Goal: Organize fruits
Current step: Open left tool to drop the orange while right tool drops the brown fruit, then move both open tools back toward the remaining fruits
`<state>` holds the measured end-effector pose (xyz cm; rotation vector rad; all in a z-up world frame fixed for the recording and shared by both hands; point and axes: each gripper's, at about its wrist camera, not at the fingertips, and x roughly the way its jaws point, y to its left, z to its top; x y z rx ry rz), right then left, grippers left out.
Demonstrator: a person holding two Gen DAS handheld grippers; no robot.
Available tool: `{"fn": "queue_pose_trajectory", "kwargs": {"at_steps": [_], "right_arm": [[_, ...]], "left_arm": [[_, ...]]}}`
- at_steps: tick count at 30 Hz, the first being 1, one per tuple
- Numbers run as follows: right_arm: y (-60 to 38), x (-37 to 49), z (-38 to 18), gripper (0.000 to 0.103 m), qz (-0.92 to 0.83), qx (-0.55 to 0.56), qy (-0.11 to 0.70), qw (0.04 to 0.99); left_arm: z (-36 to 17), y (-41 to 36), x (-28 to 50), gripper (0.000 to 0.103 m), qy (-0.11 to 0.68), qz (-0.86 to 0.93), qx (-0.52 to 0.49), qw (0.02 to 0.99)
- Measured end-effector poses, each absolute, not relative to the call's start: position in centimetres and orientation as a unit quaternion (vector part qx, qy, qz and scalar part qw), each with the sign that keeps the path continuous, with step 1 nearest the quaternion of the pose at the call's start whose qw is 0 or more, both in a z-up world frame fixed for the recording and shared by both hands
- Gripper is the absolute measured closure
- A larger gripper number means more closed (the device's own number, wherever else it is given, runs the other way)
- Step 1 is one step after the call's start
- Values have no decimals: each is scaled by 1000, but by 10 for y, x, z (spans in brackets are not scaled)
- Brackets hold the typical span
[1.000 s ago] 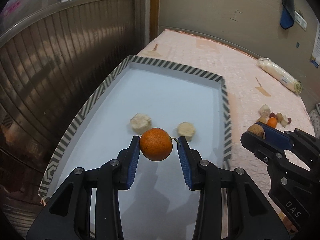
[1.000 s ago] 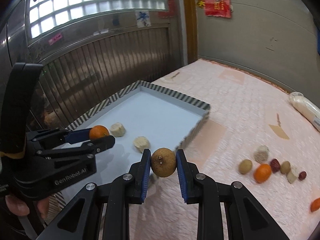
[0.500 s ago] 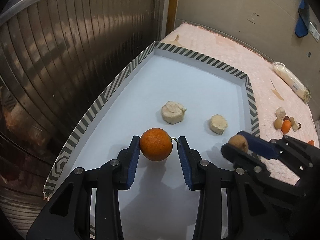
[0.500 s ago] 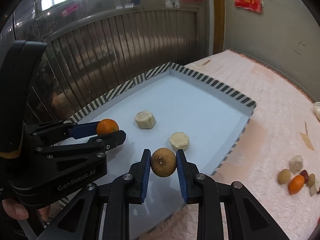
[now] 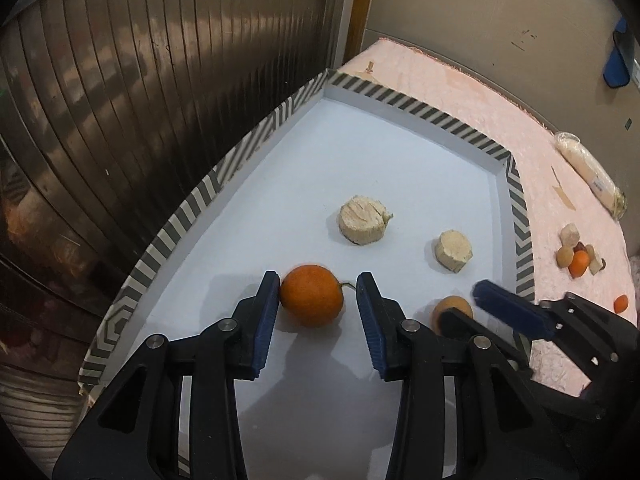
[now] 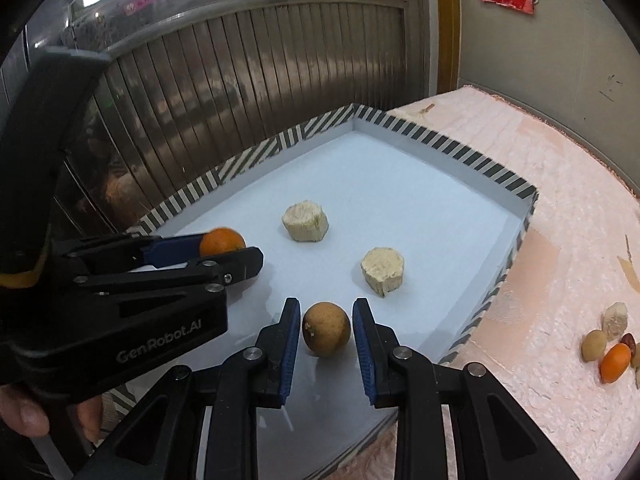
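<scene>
Both pairs of jaws have just been opening: the left gripper (image 5: 318, 292) stands spread around the orange fruit (image 5: 311, 295), one blue pad barely touching it at 9 o'clock, the other parted from it, and the fruit sits on the tray floor. Likewise the right gripper (image 6: 326, 332) is spread either side of the brown fruit (image 6: 326, 334), slim gaps showing at both pads, so I judge both fruits released. Beyond them, toward 12 and 1 o'clock, two pale cut chunks (image 6: 305, 222) lie inside the striped-rim tray (image 6: 440, 146). So four pieces look placed. Left to do: a small pile of loose fruits (image 6: 610, 350) waits on the pink cloth (image 6: 540, 240) at 3 o'clock, well apart from the tray. Readable writing: "GenRobot.AI" on the left gripper's body; the red wall hanging's characters are too small to read.
</scene>
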<state>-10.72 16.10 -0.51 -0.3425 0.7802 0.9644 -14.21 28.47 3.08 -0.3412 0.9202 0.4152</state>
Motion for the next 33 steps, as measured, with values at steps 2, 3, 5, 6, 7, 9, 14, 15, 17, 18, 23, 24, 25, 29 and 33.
{"fn": "queue_pose_trajectory", "kwargs": {"at_steps": [2, 3, 5, 6, 7, 9, 14, 15, 17, 18, 23, 24, 25, 29, 33], "right_arm": [[153, -107, 3, 74, 446, -147, 358, 807], [150, -107, 6, 74, 444, -142, 354, 811], [135, -108, 18, 73, 436, -127, 341, 823], [128, -109, 23, 73, 429, -121, 335, 830], [118, -109, 30, 73, 417, -117, 325, 841], [102, -105, 36, 68, 391, -119, 314, 857], [41, -90, 42, 64, 288, -131, 294, 902], [29, -87, 42, 64, 268, -128, 291, 909], [4, -82, 42, 64, 232, -129, 290, 920], [-11, -79, 44, 64, 215, -131, 290, 923], [-70, -79, 53, 63, 133, -144, 290, 937], [-83, -81, 54, 62, 120, -141, 289, 939], [-95, -82, 56, 61, 110, -135, 288, 942], [-133, -85, 59, 57, 79, -111, 281, 950], [-159, -81, 54, 57, 64, -95, 291, 950]], "left_arm": [[37, 284, -143, 64, 431, 201, -165, 864], [41, 283, -143, 64, 426, 201, -167, 866], [51, 278, -141, 60, 414, 198, -166, 873], [55, 273, -140, 54, 409, 194, -164, 876], [61, 267, -139, 51, 402, 188, -163, 881], [70, 254, -135, 49, 390, 173, -163, 889], [87, 209, -117, 49, 377, 119, -150, 906], [89, 200, -112, 49, 377, 108, -147, 908], [92, 180, -102, 49, 380, 85, -142, 910], [94, 169, -97, 49, 381, 74, -138, 911], [97, 113, -80, 49, 390, 25, -115, 913], [96, 100, -77, 49, 396, 12, -109, 912], [94, 91, -74, 49, 398, 6, -102, 911], [92, 58, -64, 48, 409, -12, -78, 909], [89, 44, -55, 48, 416, -18, -77, 906]]}}
